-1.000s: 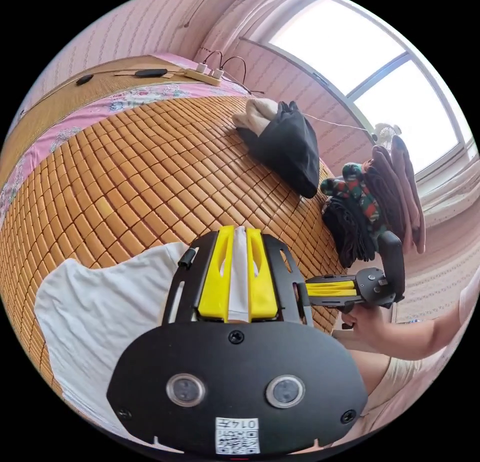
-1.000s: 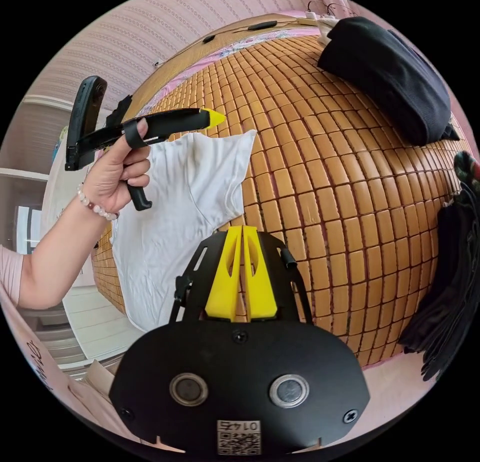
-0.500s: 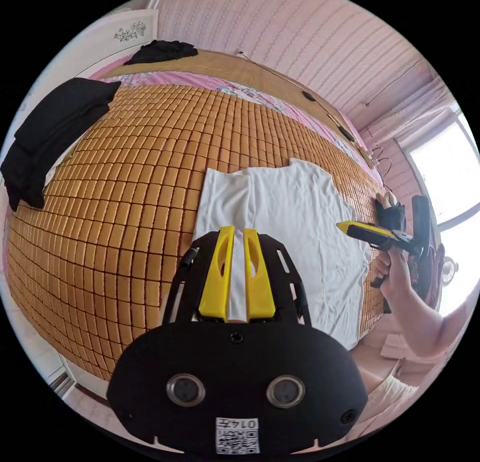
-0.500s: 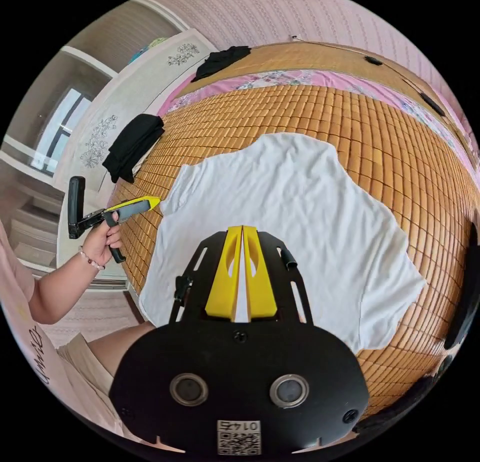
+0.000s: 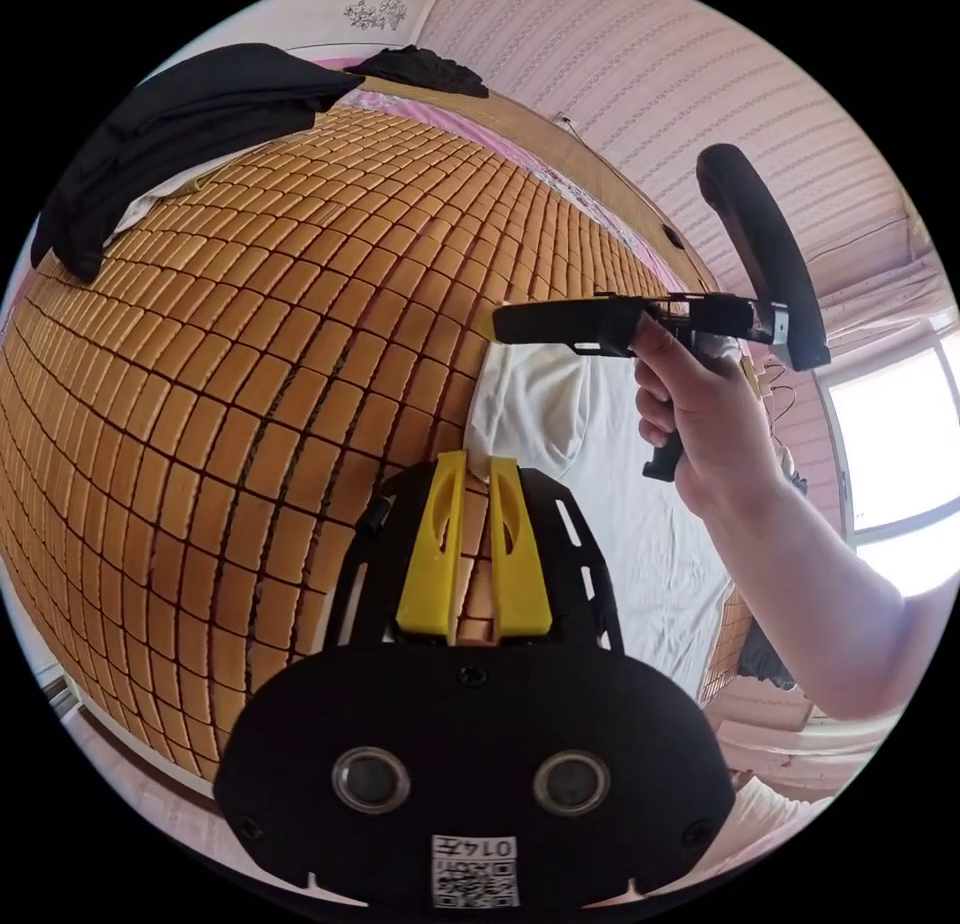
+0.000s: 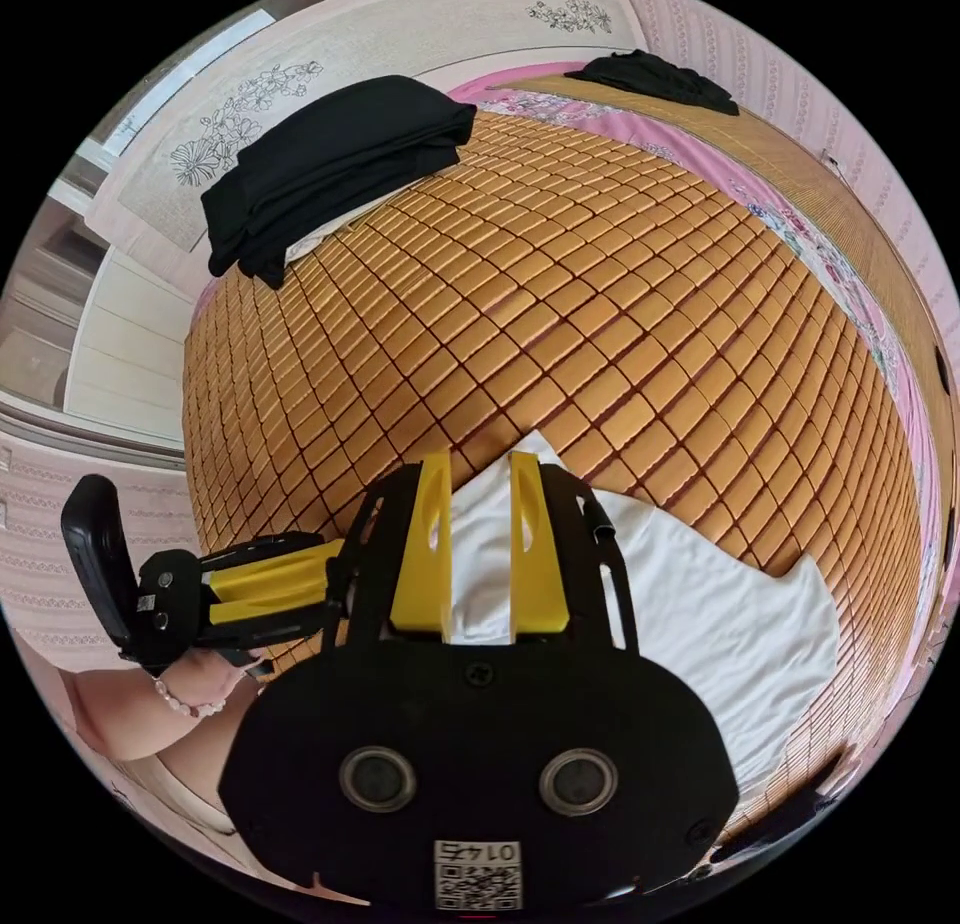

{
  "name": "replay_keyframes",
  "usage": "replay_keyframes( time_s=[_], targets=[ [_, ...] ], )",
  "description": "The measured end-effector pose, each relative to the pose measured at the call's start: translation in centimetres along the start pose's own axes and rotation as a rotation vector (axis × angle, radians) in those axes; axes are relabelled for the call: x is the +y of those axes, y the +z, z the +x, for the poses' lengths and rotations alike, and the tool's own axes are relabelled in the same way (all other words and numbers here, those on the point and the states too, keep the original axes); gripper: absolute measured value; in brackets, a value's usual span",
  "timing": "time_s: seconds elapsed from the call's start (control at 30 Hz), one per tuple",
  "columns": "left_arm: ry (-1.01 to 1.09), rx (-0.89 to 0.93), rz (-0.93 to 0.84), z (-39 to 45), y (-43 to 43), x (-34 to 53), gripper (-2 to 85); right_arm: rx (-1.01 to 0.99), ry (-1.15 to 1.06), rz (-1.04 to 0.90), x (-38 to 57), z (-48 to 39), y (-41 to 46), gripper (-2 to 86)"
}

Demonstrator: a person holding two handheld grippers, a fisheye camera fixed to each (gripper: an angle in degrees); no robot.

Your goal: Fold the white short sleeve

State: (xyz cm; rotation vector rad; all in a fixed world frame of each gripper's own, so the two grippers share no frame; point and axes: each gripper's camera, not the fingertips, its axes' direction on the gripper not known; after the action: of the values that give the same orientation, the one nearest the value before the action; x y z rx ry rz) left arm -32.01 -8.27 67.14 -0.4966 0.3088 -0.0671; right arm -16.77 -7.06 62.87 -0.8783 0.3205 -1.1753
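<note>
The white short-sleeve shirt (image 5: 610, 504) lies spread on the bamboo mat (image 5: 250, 364). In the left gripper view my left gripper (image 5: 477, 461) hovers over the mat just beside the shirt's edge, its yellow jaws a narrow gap apart with bare mat showing between them. A hand holds my right gripper (image 5: 497, 324) above the shirt's near corner. In the right gripper view my right gripper (image 6: 480, 459) is open wide over a corner of the shirt (image 6: 700, 614), white cloth showing between the jaws. The left gripper (image 6: 325, 584) sits at the left, close to the mat's edge.
A folded black garment (image 6: 330, 154) lies at a far corner of the mat (image 6: 600, 264), and a second black one (image 6: 660, 79) sits beyond it. Both also show in the left gripper view: the folded one (image 5: 180, 114) and the second (image 5: 420, 64). A bright window (image 5: 890, 444) is at right.
Both cameras have swung round. My right gripper has gone from shut to open. White cloth no longer shows between the left jaws, which now stand over bare mat.
</note>
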Motion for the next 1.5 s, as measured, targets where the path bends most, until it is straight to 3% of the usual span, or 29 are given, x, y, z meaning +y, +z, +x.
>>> replay_keyframes(
  time_s=[0.17, 0.3, 0.57, 0.7, 0.87, 1.0, 1.13, 1.3, 1.4, 1.5],
  targets=[
    [0.043, -0.057, -0.016, -1.0, -2.3, 0.9, 1.6, 0.055, -0.025, -0.003, -1.3, 0.1, -2.9, 1.1],
    [0.026, -0.034, 0.05, -1.9, -4.2, 2.4, 0.8, -0.114, -0.03, 0.065, -2.2, 0.5, -6.3, 0.0],
    [-0.025, -0.029, 0.036, -4.5, -4.8, 4.4, 0.7, -0.034, -0.045, -0.077, -3.1, -0.5, -7.2, 0.9],
    [-0.047, -0.015, 0.039, -5.2, -5.5, 4.7, 0.8, 0.022, -0.09, -0.038, -3.2, -1.4, -7.6, -0.2],
    [-0.056, 0.004, 0.114, -5.9, -7.1, 5.7, 1.1, -0.197, -0.1, 0.148, -2.2, -0.5, -10.8, -0.5],
    [-0.088, 0.001, 0.081, -6.8, -6.5, 6.0, 1.2, -0.099, 0.001, 0.08, -1.1, 1.5, -10.7, -0.7],
    [-0.086, 0.002, 0.088, -6.9, -6.8, 6.3, 1.2, -0.14, 0.005, 0.104, 1.5, 0.9, -10.9, 0.2],
    [-0.09, 0.015, 0.096, -7.0, -6.9, 6.6, 1.1, -0.043, -0.051, 0.001, 0.5, -2.6, -6.9, 7.0],
    [-0.089, 0.017, 0.094, -6.8, -6.9, 6.6, 1.0, 0.066, -0.056, 0.026, 0.8, -3.7, -5.7, 4.9],
    [-0.082, 0.009, 0.1, -6.1, -6.9, 6.6, 1.2, 0.012, 0.0, 0.049, 2.4, -2.3, -5.3, 2.1]
  ],
)
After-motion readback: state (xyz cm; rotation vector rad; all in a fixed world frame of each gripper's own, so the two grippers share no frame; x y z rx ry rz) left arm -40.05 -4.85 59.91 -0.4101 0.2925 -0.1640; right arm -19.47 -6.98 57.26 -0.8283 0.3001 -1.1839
